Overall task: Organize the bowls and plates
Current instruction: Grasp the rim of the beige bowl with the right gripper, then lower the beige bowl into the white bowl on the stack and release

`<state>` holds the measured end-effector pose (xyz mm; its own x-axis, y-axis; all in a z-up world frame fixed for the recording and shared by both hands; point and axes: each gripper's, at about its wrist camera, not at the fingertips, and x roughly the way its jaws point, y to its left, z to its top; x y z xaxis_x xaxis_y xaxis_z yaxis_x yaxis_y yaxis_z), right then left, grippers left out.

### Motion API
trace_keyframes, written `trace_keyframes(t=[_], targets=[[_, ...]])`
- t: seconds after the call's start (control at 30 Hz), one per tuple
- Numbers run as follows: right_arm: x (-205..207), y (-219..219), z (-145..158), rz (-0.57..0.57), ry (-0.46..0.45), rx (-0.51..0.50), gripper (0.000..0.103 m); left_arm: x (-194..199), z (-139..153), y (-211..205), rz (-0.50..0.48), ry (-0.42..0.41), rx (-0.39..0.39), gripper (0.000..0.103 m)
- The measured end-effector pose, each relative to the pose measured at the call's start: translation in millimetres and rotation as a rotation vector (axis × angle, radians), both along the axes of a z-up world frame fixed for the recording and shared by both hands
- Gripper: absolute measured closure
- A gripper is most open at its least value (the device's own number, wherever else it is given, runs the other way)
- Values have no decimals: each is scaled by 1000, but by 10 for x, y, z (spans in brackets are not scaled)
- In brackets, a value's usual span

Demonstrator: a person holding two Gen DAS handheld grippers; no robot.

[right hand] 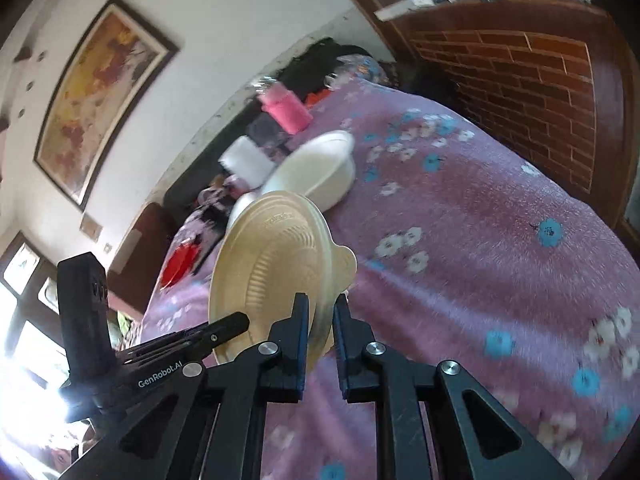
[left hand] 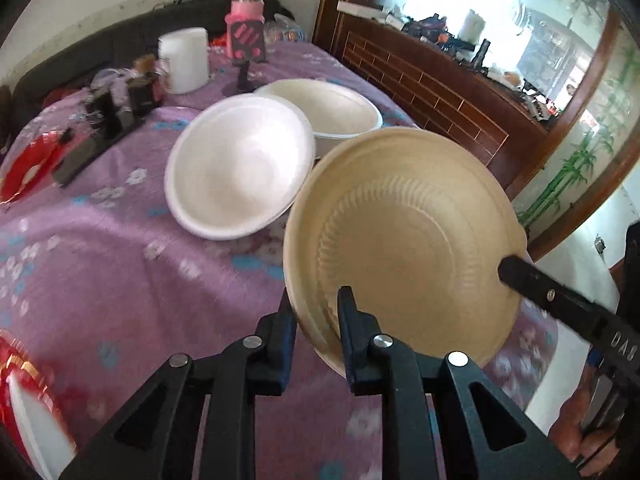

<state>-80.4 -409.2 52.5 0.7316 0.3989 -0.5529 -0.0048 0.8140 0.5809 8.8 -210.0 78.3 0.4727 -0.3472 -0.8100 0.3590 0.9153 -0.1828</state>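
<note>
Up front in the left wrist view, the left gripper [left hand: 316, 312] is pinching the near rim of one tan plate [left hand: 404, 248], which is hanging tilted over the purple tablecloth [left hand: 120, 272] near its right edge. Two white bowls [left hand: 240, 170] are sitting touching behind it, with bare cloth lower left.

Seen from the right wrist, the right gripper [right hand: 320, 320] is clamping the same plate's rim at centre; bare cloth is stretching right.
</note>
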Motion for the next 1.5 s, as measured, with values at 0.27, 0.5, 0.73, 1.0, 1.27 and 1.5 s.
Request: trace_keyframes(t=[0.27, 0.5, 0.73, 1.0, 1.27, 1.5], targets=[[-188, 852, 246, 185, -47, -18, 90, -618, 113, 990, 110, -21, -32, 79], [-128, 1701, 135, 350, -11, -57, 90, -880, 76, 1765, 231, -12, -40, 80], [-53, 1995, 241, 396, -18, -41, 90, -1011, 288, 2168, 237, -31, -140, 80], [-122, 2305, 580, 436, -93, -87, 90, -1105, 598, 2477, 262, -110, -166, 80], [5, 2697, 412, 517, -19, -77, 90, -1147, 482, 2862, 333, -89, -147, 80], [84, 2951, 182, 557, 49, -90, 90, -1195, 237, 3012, 363, -47, -101, 80]])
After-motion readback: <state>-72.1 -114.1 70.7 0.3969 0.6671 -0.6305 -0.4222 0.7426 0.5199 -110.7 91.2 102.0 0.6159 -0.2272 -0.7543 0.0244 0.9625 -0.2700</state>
